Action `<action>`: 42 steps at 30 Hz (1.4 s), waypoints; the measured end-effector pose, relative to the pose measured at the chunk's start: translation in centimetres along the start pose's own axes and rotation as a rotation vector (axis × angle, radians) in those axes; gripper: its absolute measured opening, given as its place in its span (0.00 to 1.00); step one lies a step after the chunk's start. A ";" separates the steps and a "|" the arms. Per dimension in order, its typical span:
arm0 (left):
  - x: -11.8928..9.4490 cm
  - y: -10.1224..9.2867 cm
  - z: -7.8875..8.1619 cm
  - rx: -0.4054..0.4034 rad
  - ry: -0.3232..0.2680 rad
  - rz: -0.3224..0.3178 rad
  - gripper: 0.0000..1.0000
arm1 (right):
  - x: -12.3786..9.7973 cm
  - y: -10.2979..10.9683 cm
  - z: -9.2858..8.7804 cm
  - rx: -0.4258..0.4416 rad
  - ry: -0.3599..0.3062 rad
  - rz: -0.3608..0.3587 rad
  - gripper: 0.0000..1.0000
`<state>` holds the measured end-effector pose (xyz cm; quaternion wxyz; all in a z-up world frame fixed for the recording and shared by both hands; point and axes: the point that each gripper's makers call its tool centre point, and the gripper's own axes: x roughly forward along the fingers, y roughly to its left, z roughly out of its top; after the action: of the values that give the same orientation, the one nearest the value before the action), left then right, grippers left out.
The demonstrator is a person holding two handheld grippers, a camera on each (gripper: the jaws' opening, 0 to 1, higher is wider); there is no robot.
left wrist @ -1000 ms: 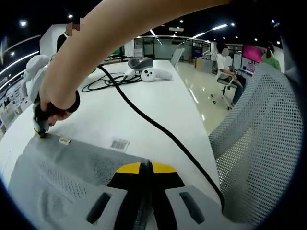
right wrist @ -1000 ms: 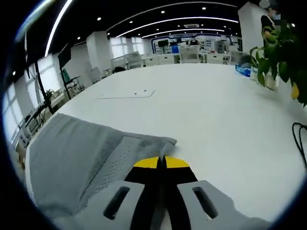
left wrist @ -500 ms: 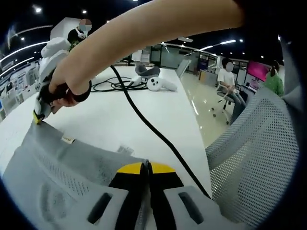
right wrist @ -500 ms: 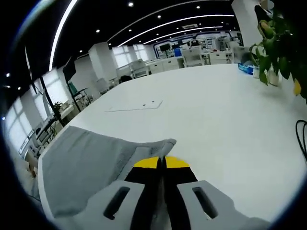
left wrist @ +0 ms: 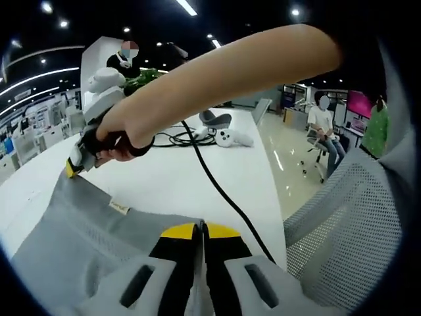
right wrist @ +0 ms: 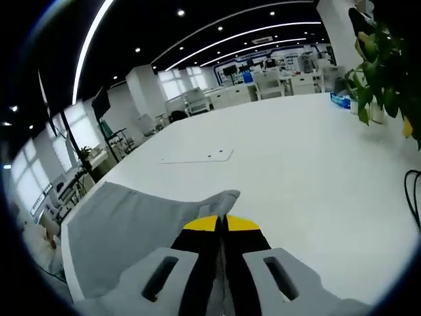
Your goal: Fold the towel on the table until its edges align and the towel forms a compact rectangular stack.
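- Jaws of my left gripper (left wrist: 201, 230) are pressed together in the left gripper view, their yellow tips pinching the near edge of the grey towel (left wrist: 85, 234), which spreads away to the left and below them.
- Across that same view my right gripper (left wrist: 74, 166) comes in under my hand (left wrist: 115, 135), its yellow tip nipping the towel's far corner; the held edge runs taut between the two grippers, from lower right up to upper left, so that is the long axis I carry.
- I judge the fold has to travel across the white table (left wrist: 164, 181), with both corners kept level so the edges meet.
- Near the towel's edge a small label (left wrist: 119, 208) hangs; a black cable (left wrist: 220, 191) crosses the table just beside my left jaws and could snag the cloth if I swing that way.
- Further off lie a white controller (left wrist: 230, 137) and, at the right, a grey mesh chair (left wrist: 342, 230); a seated person (left wrist: 324, 125) is well apart.
- Closed just as tightly in the right gripper view, my right gripper (right wrist: 220, 226) clamps a raised corner of the towel (right wrist: 128, 234), and the cloth falls away left and downward.
- Ahead of those jaws the table (right wrist: 296, 158) is open; a potted plant (right wrist: 385, 66) stands far right, and a loop of cable (right wrist: 412, 197) sits at the right edge.
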<state>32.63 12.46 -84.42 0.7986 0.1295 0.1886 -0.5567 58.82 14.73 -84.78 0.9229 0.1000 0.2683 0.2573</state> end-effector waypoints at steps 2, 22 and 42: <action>-0.7 0.1 0.4 0.005 -0.012 0.013 0.04 | -0.1 0.4 0.4 -0.001 -0.004 0.005 0.00; -6.2 1.7 2.9 -0.035 -0.115 0.128 0.04 | -1.0 6.2 4.9 -0.009 -0.072 0.088 0.00; -15.9 4.2 4.1 -0.121 -0.208 0.220 0.04 | -1.7 14.6 8.8 0.120 -0.110 0.130 0.00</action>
<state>32.28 25.52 -73.65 0.8763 0.0428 0.1229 -0.4638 56.24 25.78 -71.96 0.9100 0.1861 0.2251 0.2943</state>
